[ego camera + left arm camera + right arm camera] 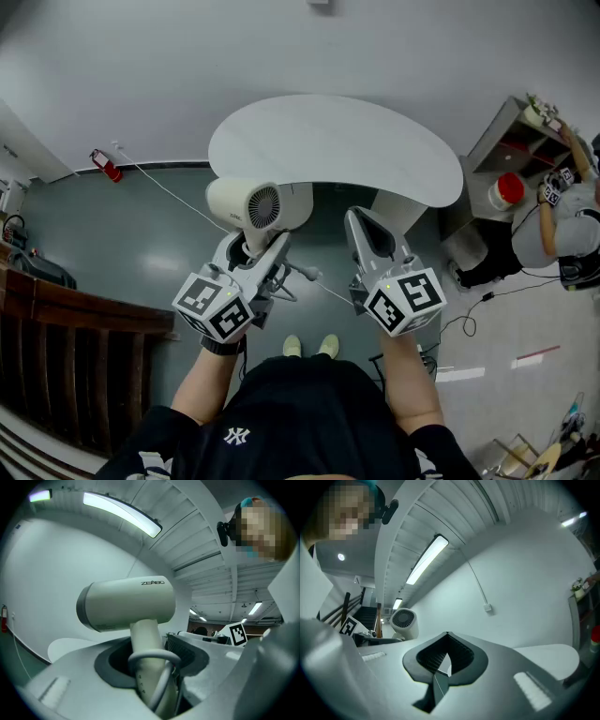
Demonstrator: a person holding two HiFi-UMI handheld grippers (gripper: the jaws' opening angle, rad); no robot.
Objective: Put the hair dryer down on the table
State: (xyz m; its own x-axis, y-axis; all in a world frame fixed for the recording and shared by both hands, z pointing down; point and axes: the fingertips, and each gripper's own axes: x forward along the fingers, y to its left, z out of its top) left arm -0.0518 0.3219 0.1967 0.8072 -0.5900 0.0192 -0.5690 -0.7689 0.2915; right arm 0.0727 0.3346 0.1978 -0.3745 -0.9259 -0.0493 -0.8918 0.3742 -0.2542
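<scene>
left gripper (pixel 257 247) clamped on hair dryer (pixel 251 203) handle, dryer in the air at the table (pixel 356 141) near edge, right gripper (pixel 364 221) closed, empty; move forward over the top, lower flat, then release

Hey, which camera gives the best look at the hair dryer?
The left gripper view. The hair dryer is large and close there, its handle clamped in the left gripper, cord looped in front. The head view shows it smaller, from above; the right gripper view shows only its grille end, small.
</scene>
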